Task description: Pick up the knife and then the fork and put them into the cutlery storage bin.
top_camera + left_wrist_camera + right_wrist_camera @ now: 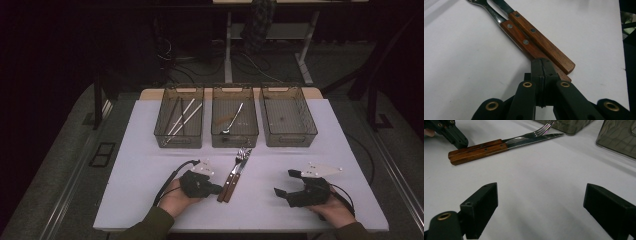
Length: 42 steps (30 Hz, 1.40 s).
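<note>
White table, dark room

This looks like a lab or recording room set up for handling trials, not a home. A plain white surface stands alone in a dark room on grey carpet. Three identical clear bins sit in a tidy row at its far edge, with a fork and knife laid out before them. Behind, loose cables trail across the floor around the metal legs of another desk.
</note>
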Tool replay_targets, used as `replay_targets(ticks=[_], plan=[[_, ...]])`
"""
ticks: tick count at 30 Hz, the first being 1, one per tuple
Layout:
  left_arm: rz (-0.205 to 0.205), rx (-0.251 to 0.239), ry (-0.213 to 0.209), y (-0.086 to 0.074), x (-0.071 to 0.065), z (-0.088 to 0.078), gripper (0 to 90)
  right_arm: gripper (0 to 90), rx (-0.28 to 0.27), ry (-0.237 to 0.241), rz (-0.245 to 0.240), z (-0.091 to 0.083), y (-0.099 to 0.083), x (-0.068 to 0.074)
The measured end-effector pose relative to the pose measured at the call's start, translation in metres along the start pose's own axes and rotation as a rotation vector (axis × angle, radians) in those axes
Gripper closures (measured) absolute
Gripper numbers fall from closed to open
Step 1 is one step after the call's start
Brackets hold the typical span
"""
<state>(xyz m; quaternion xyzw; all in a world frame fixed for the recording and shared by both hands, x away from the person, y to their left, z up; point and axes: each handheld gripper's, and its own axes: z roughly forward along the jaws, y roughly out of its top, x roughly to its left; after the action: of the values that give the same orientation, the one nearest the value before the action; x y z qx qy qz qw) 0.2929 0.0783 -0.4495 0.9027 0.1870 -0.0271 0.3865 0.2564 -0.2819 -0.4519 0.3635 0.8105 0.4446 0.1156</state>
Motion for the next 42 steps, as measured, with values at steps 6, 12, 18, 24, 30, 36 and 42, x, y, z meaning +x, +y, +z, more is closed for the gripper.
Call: replay_targets(ticks=[6, 12, 18, 24, 30, 36, 42], plan=[[0.006, -0.003, -0.025, 0.004, -0.005, 0.006, 89.0, 12.0, -0.004, -0.001, 0.001, 0.000, 0.000, -0.001], [0.024, -0.001, -0.052, 0.009, -0.010, 0.014, 89.0, 12.0, -0.003, -0.001, 0.001, 0.000, 0.000, -0.001], [0.051, -0.002, -0.081, 0.017, -0.018, 0.025, 89.0, 12.0, -0.003, 0.000, 0.000, 0.000, 0.000, -0.001], [0.065, -0.006, -0.088, 0.024, -0.021, 0.034, 89.0, 12.0, -0.003, -0.001, 0.003, -0.001, 0.000, -0.001], [0.076, -0.010, -0.090, 0.031, -0.023, 0.042, 89.0, 12.0, -0.003, 0.000, 0.001, -0.001, 0.000, -0.001], [0.085, -0.018, -0.088, 0.040, -0.024, 0.052, 89.0, 12.0, -0.003, 0.000, 0.002, -0.001, 0.000, -0.001], [0.082, -0.030, -0.079, 0.044, -0.022, 0.057, 89.0, 12.0, -0.006, -0.002, 0.003, -0.002, 0.000, -0.001]])
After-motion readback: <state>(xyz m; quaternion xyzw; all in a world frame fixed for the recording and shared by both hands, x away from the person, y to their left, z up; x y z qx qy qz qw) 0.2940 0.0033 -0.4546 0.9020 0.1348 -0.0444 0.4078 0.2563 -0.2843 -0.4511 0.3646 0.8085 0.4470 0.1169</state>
